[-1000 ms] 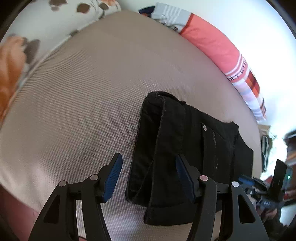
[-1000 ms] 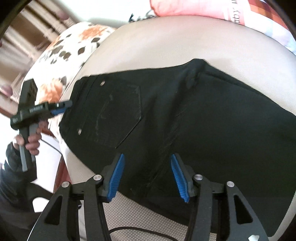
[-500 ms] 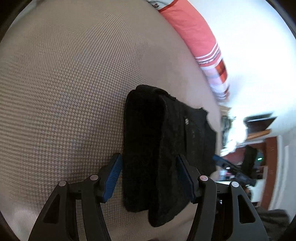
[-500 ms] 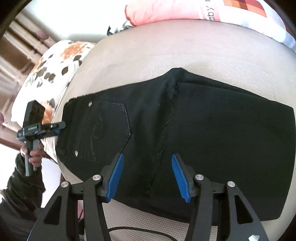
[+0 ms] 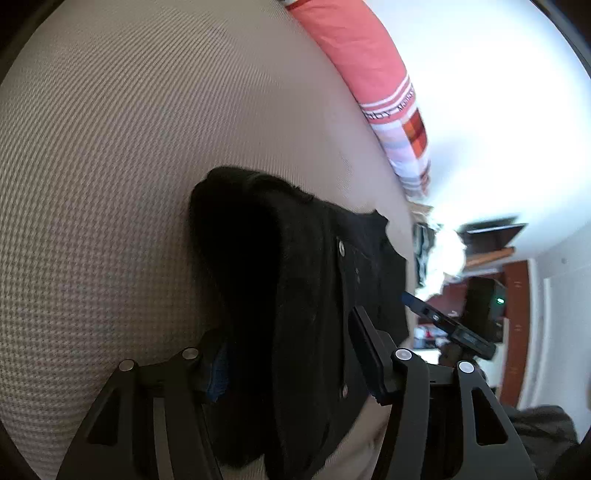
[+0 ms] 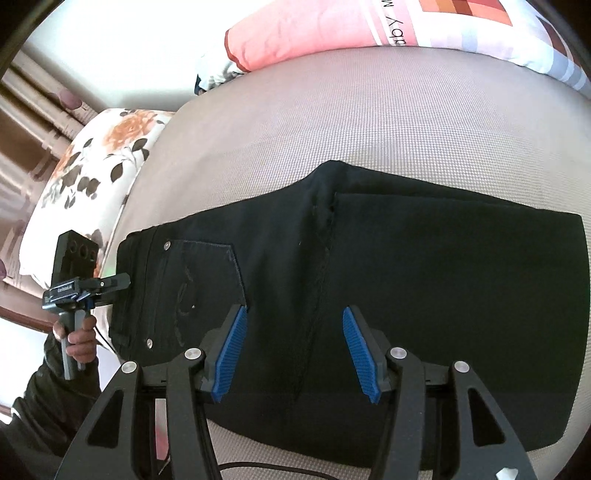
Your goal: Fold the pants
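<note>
Black pants (image 6: 369, 280) lie folded on a beige bed (image 6: 332, 122), back pocket up, waistband at the left. In the left wrist view the waistband end (image 5: 295, 295) sits between the fingers of my left gripper (image 5: 291, 362), which is open around it; the left blue pad is partly hidden by cloth. My right gripper (image 6: 295, 354) is open and hovers over the near edge of the pants at the seat seam. The left gripper (image 6: 110, 284) shows at the waistband in the right wrist view. The right gripper (image 5: 436, 317) shows in the left wrist view.
A red and plaid pillow (image 5: 376, 92) lies along the far bed edge, also in the right wrist view (image 6: 369, 29). A floral pillow (image 6: 88, 173) lies at the bed's left end. A black cable (image 6: 295, 469) runs along the near edge.
My left gripper has moved forward onto the waistband end, so the cloth now lies between its fingers. My right gripper has pulled back a little; the pants look flatter.
</note>
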Tool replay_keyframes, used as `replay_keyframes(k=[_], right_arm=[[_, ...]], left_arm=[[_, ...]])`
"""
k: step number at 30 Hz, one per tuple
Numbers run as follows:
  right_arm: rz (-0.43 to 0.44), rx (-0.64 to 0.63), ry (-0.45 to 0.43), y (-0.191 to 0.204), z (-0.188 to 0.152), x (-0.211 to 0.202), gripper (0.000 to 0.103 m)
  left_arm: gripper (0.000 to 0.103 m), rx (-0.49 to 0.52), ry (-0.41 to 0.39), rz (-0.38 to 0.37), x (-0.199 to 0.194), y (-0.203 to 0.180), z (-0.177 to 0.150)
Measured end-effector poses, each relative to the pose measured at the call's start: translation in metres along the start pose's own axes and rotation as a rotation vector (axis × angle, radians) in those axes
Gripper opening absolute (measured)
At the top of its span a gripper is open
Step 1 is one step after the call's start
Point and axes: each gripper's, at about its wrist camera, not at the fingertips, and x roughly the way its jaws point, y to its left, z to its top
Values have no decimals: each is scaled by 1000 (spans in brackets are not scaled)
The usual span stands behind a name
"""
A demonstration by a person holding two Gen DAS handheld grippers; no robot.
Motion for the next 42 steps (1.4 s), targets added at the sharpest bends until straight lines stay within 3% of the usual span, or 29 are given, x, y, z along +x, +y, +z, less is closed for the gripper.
replay_keyframes(k=[2,5,8,12,16,22,28,31,42], right_arm=[[-30,-20,-19,1,1,-3,53],[-87,-44,-49,0,1,-7,61],[-120,-62,-68,-4,1,-12,61],[-136,-67,-84,-12,-1,-21,61],[-184,-59,-109,-24,-5,-32,69],[-193,-23,-128,-49,-11,-49,69],[-187,43,-177,-83,-16,-78,69],[-182,83,-205,-100,-20,-94,69],[-177,293,-334,-176,-39,-140,69]], left_arm=[[56,18,-34,84,0,-9,-5],[44,51,-73,238,4,-23,-13],[40,43,-87,342,7,-34,-17],[35,31,-108,444,12,-49,-21],[30,31,-144,530,13,-75,-26],[21,-59,-189,436,7,-104,-31],[18,-23,-226,411,19,-160,-35],[15,-16,-229,364,33,-186,-33],[14,109,-148,365,134,-263,-24]])
